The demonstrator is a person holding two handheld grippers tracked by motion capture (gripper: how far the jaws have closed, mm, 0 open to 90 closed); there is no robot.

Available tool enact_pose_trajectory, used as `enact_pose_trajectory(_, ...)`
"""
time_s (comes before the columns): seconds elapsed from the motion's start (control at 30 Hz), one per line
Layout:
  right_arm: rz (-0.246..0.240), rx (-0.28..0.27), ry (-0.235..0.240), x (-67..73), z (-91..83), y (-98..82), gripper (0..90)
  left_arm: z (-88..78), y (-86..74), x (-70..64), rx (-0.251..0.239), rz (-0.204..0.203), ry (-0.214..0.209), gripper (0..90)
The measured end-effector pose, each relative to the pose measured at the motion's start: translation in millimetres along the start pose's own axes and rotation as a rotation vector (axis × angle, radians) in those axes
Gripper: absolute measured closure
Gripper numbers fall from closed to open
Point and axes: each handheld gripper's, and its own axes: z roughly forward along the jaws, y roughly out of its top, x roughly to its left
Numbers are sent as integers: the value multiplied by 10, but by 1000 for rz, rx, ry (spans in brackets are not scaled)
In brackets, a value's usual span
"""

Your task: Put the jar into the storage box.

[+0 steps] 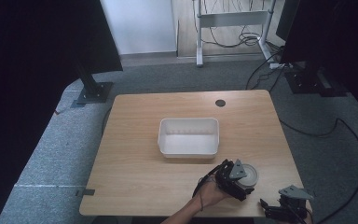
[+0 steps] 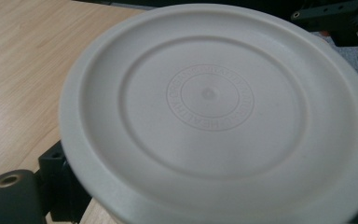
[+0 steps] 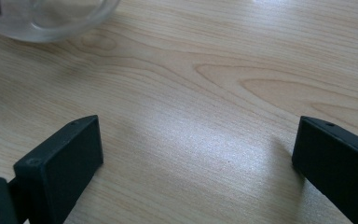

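We see the left gripper (image 1: 240, 183) with its fingers clamped on a round lidded container (image 1: 249, 176) at lower right of the bench (image 1: 135, 172). The right gripper (image 3: 198, 158) rests apart, fingers spread wide. A white tub (image 1: 189, 136) sits centre frame.

Your right gripper (image 3: 196, 154) hangs just above the wooden table (image 3: 223, 88) with its two black jaws spread wide, bare wood grain between them and nothing gripped. Ahead of the left-hand jaw, well apart from it, the rounded edge of a clear container (image 3: 51, 18) rests on the tabletop.
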Motion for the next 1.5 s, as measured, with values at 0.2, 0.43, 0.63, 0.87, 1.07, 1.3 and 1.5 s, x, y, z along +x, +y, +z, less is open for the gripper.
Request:
enact_pose_trajectory(0.2, 0, 0, 0, 0, 0, 0, 13, -97, 9, 38, -9, -7, 4, 100)
enact_pose_trajectory(0.43, 0, 0, 0, 0, 0, 1, 12, -222, 1, 108, -11, -14, 25, 100)
enact_pose_trajectory(0.63, 0, 0, 0, 0, 1, 1, 12, -326, -21, 182, -12, -24, 51, 100)
enact_pose_trajectory(0.87, 0, 1, -1, 1, 1, 1, 12, -453, -53, 281, -12, -40, 84, 100)
enact_pose_trajectory(1.07, 1, 1, -1, 1, 1, 2, 12, -557, -76, 354, -13, -52, 102, 100)
enact_pose_trajectory(1.3, 1, 1, -1, 1, 1, 2, 12, -675, -89, 436, -20, -69, 121, 100)
enact_pose_trajectory(1.5, 1, 0, -1, 1, 2, 2, 12, -768, -108, 512, -18, -82, 141, 100)
